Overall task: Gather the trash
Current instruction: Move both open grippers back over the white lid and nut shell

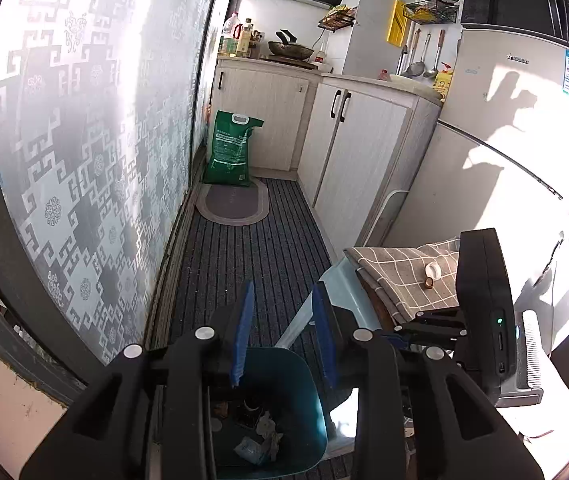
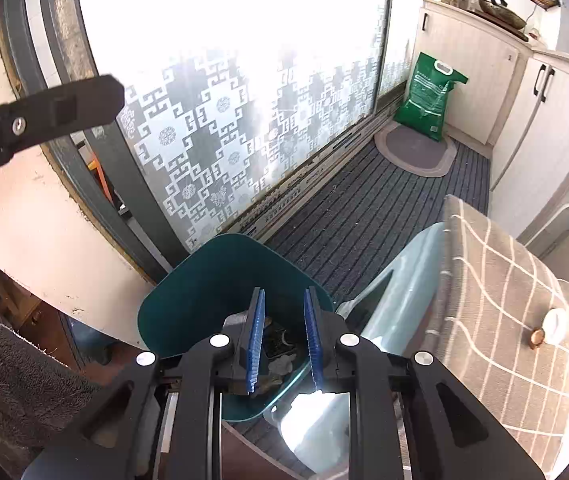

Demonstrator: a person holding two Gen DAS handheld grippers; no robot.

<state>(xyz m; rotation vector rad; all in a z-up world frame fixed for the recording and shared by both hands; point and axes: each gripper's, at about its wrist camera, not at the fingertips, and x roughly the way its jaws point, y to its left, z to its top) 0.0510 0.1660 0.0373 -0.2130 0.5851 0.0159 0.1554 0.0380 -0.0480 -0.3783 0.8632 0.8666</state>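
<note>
A dark teal plastic waste bin [image 2: 220, 292] with rounded corners is seen open-topped; crumpled pale scraps of trash [image 1: 262, 438] and dark bits lie at its bottom. The bin stands on the grey ribbed floor mat [image 2: 364, 216], directly below and between the blue pads of both tongs. The left tongs [image 1: 282, 332] are released, with nothing between the pads. The right tongs [image 2: 284, 336] are likewise parted and empty. To the right of the tongs, a white bottle cap [image 2: 556, 326] rests on a grey checked cloth [image 2: 496, 280].
</note>
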